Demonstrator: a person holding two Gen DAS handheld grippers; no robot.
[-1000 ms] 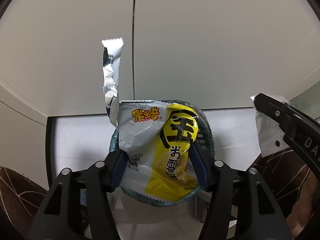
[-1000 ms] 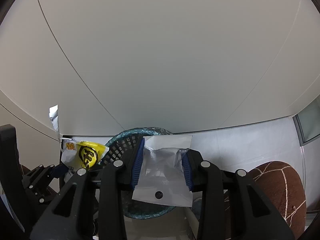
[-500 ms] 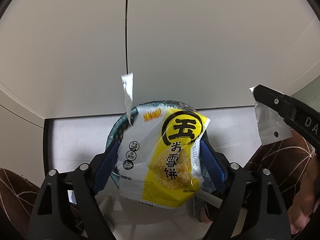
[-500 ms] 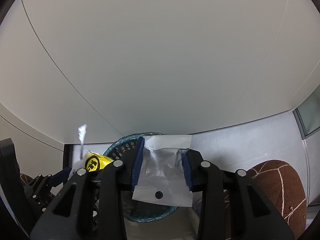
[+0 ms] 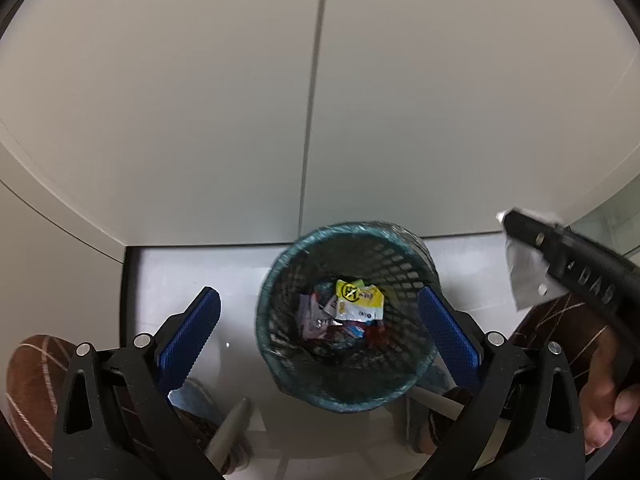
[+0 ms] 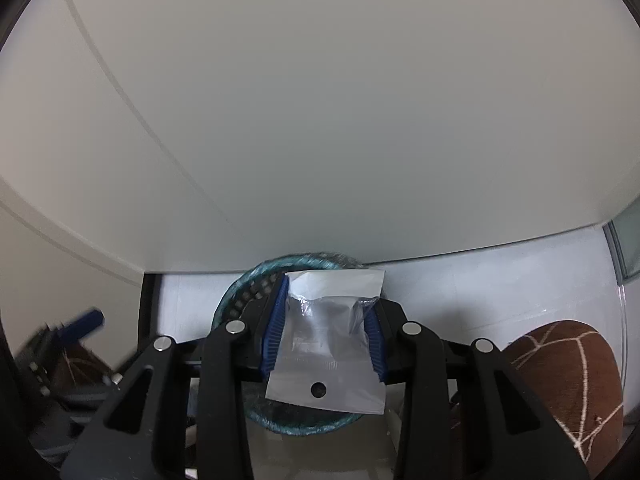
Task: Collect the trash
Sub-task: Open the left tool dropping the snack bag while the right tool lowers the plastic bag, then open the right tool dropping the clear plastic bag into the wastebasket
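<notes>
White wall, floor | bin (image 5: 280, 280) holds yellow wrapper (image 5: 359, 300) | left gripper (image 5: 318, 330) just opened, empty | right gripper (image 6: 326, 342) clamps clear bag (image 6: 326, 336)

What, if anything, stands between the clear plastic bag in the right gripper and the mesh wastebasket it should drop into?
Nothing visible does. The right gripper holds the clear plastic bag directly over the open mouth of the mesh wastebasket. The left gripper is open and empty, its blue pads on either side of the basket rather than across it.
</notes>
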